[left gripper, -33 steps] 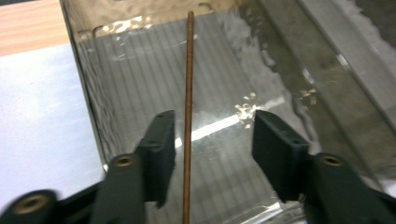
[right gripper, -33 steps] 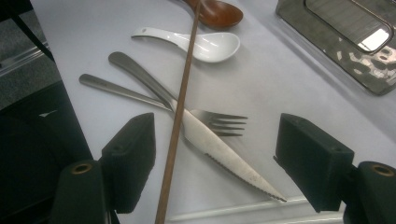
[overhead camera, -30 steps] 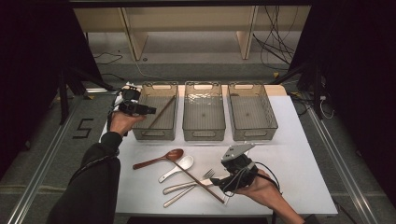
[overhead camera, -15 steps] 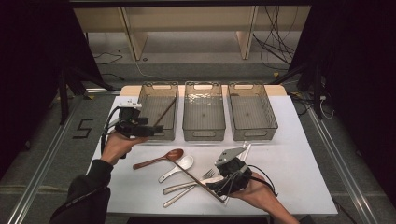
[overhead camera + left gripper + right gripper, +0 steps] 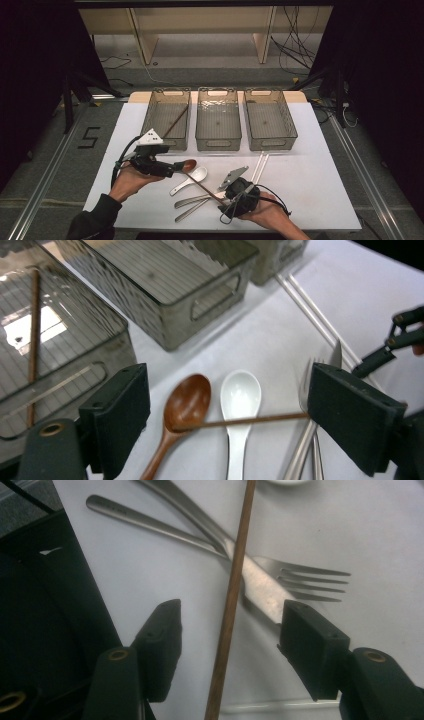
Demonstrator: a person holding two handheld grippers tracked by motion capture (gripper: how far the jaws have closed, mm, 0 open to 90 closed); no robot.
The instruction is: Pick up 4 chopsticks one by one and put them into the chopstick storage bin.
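Taking the middle bin point(image 5: 218, 120) of the three clear bins as the landmark, the left bin point(image 5: 166, 119) stands just beside it on its left and holds one brown chopstick point(image 5: 175, 121) lying slantwise; the left gripper view shows that same stick point(image 5: 33, 340) through the ribbed wall.

Nearer the person and left of the middle bin, the left gripper point(image 5: 170, 169) is held by a hand point(image 5: 129, 179) low over the white table point(image 5: 320, 180). Its jaws are spread wide, with nothing between them; in its own view they frame the cutlery below. The wooden spoon point(image 5: 186, 412) lies just ahead of that gripper, its bowl pointing toward the bins, and the white ceramic spoon point(image 5: 240, 405) lies right beside it.

A second brown chopstick point(image 5: 202, 187) runs from the wooden spoon's bowl across the white spoon's handle toward the right gripper point(image 5: 231, 204), straight in front of the middle bin and close to the table's near edge. In the right gripper view this chopstick point(image 5: 231, 605) passes between the parted jaws, touching neither pad as far as the blurred frame lets me judge, and crosses over a steel knife point(image 5: 260, 587) and a fork point(image 5: 300, 577).

In front of the gap between the middle bin and the right bin point(image 5: 270, 119), two pale chopsticks point(image 5: 260, 167) lie side by side on the table.
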